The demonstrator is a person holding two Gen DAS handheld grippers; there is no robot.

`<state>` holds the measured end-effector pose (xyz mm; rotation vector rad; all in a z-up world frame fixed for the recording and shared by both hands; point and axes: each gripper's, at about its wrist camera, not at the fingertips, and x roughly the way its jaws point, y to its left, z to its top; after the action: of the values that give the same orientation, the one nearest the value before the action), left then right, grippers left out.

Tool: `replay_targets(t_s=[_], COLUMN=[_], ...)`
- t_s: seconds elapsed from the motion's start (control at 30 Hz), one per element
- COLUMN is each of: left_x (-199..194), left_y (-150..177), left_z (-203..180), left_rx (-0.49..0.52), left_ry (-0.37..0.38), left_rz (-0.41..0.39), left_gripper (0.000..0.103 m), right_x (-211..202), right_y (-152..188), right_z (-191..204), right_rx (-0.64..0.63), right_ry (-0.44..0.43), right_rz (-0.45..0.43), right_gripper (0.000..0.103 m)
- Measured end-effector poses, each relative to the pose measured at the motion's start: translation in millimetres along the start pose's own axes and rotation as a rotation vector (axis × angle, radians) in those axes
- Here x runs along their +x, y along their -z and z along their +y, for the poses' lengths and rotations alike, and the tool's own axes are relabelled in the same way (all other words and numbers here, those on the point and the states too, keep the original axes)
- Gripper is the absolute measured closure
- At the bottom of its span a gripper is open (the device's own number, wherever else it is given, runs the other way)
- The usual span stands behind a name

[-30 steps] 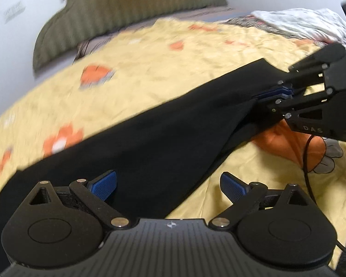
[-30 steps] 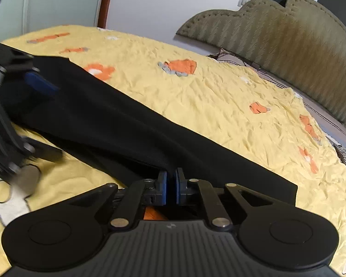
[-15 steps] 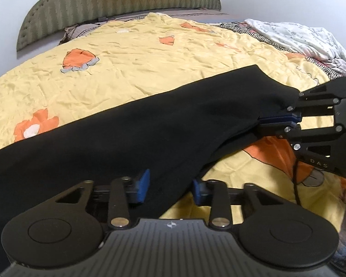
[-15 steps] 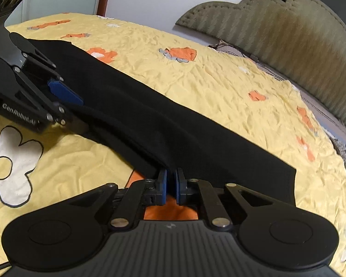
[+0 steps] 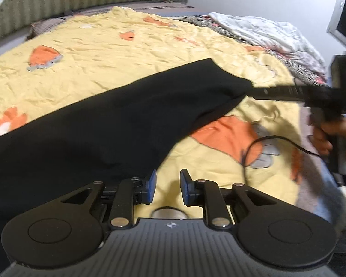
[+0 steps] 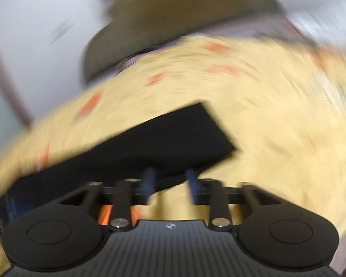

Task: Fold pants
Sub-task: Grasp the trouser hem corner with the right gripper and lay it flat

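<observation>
Here | pants (image 5: pixel 108 124) on bedspread (image 5: pixel 99 53) | left gripper (image 5: pixel 166 185) narrow, empty | right gripper (image 6: pixel 169 182) opening, empty

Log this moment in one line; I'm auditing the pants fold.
left gripper: open, nothing between pads | right gripper: jaws opening, pants edge between | pants: on yellow bedspread

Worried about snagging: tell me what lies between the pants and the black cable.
Only bare yellow sheet, its orange flower print, lies between the pants and the cable; nothing loose there. The left wrist view shows it.
</observation>
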<state>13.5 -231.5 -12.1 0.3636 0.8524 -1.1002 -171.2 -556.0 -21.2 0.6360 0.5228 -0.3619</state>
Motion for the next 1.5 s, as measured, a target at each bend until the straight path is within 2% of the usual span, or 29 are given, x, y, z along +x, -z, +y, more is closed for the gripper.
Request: replay_targets(t_s=[0.03,0.13,0.2,0.27,0.37,0.47,0.5,0.53,0.57,0.63,0.73,0.87,0.93,1.0,1.1,1.17,1.27,1.33,1.4,1.43,1.5], left_x=[0,-3,-4,-5,-11,-14,-13,-13,-14,-15,-20,-26,-29,-31,-29,-24,-19,-20,-23,-22,-19], left_y=[-1,-4,-5,-8,-11,-13,-14,-14,-13,-13,-12,-17,-19,-19,-14,-11,-9,-10,-10,-9,-6], left_z=[-1,-1,1,3,9,21,24,28,31,36,40,42,42,42,40,40,42,42,43,43,45], left_rx=[-0.005,-0.037,-0.059,-0.064,-0.074,-0.108,-0.124,-0.142,-0.155,-0.168,-0.171,-0.183,-0.189,-0.187,-0.164,-0.142,-0.135,-0.145,-0.146,-0.144,-0.145], left_ry=[0.011,0.021,0.003,-0.042,-0.123,-0.162,-0.172,-0.179,-0.183,-0.187,-0.217,-0.227,-0.223,-0.222,-0.222,-0.233,-0.243,-0.242,-0.237,-0.236,-0.241], left_rz=[0.001,-0.011,-0.022,-0.034,-0.055,-0.062,-0.056,-0.048,-0.045,-0.05,-0.06,-0.08,-0.09,-0.088,-0.061,-0.034,-0.021,-0.029,-0.039,-0.036,-0.022], left_gripper=[0.072,0.063,0.052,0.038,0.031,0.025,0.025,0.025,0.025,0.025,0.025,0.025,0.022,0.018,0.018,0.018,0.018,0.018,0.016,0.013,0.013], right_x=[1,5,13,27,31,32,35,39,44,52,49,19,2,4,36,53,58,47,36,39,58], right_y=[-4,-12,-16,-17,-9,-11,-13,-16,-18,-23,-49,-112,-128,-123,-91,-66,-55,-63,-73,-75,-73], right_z=[-17,-43,-53,-62,-70,-69,-69,-67,-67,-63,-48,2,25,18,-25,-47,-52,-45,-32,-31,-32], right_rx=[0.098,0.252,0.335,0.418,0.522,0.534,0.534,0.536,0.544,0.545,0.497,0.345,0.24,0.235,0.298,0.342,0.346,0.34,0.27,0.251,0.195], right_ry=[-0.018,-0.061,-0.113,-0.116,-0.133,-0.132,-0.131,-0.125,-0.122,-0.112,-0.141,-0.298,-0.326,-0.277,-0.081,-0.013,0.008,-0.037,-0.055,-0.04,0.051], right_rz=[-0.007,-0.044,-0.044,-0.008,-0.056,-0.091,-0.086,-0.07,-0.05,-0.032,-0.034,-0.132,-0.192,-0.179,-0.045,0.035,0.04,-0.003,-0.042,-0.024,0.09], right_gripper=[0.029,0.029,0.029,0.029,0.029,0.032,0.049,0.08,0.09,0.097,0.098,0.098,0.098,0.098,0.098,0.098,0.098,0.098,0.098,0.098,0.095])
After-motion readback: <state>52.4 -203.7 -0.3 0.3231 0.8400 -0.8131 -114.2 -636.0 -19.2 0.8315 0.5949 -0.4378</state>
